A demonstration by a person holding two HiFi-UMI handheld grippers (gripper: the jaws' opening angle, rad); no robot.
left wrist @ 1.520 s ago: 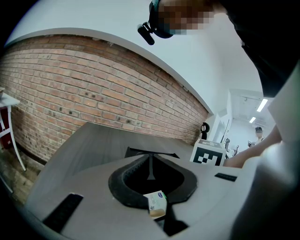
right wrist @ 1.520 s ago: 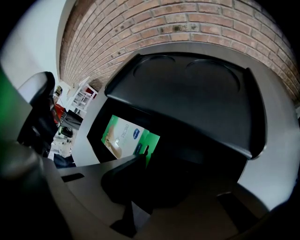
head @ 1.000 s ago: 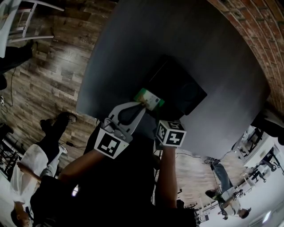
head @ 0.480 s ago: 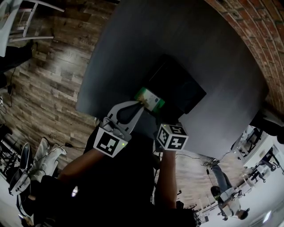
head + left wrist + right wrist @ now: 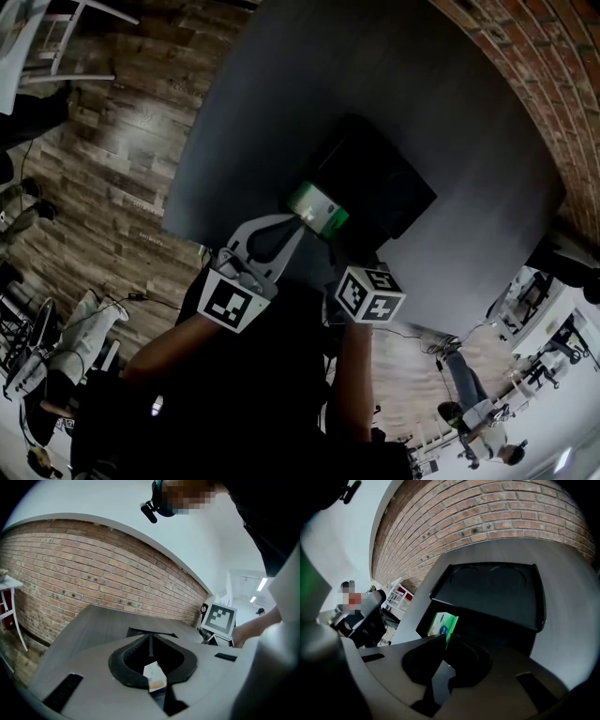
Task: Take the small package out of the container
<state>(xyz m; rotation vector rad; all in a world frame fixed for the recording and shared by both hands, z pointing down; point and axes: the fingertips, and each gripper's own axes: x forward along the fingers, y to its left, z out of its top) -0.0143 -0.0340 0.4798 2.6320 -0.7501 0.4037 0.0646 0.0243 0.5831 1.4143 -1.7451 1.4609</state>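
The left forearm (image 5: 173,349) and the right one beside it run up from the bottom of the head view, close together, and each ends in a marker cube. The left hand-held gripper (image 5: 299,222) is closed on the small package (image 5: 320,207), and a white-and-blue end of the pack shows inside its grip. The right hand-held gripper (image 5: 444,638) has its jaws drawn nearly together, with a green sliver of the pack's edge at their tips. It looks pinched there, though the dark view leaves that unsure.

The pack stands on edge at the near left corner of the black container (image 5: 497,597), right at the rim and not yet plainly clear of it.

The step in hand seems to be the lift-out. To do it well, keep the left grip firm on the pack and raise it straight up before drawing it back toward the body, so the lower edge does not catch the rim and tip the pack over. If the right gripper does hold the edge, both should rise together at one pace, since a soft pack may twist or slip if one gripper leads. Set it down on bare tabletop (image 5: 281,84) well apart from the container.

As for pose, both grippers point away from the body and slightly inward, converging on the pack, the left reaching a little further. Beyond the container the tabletop runs on toward a brick wall (image 5: 93,573).
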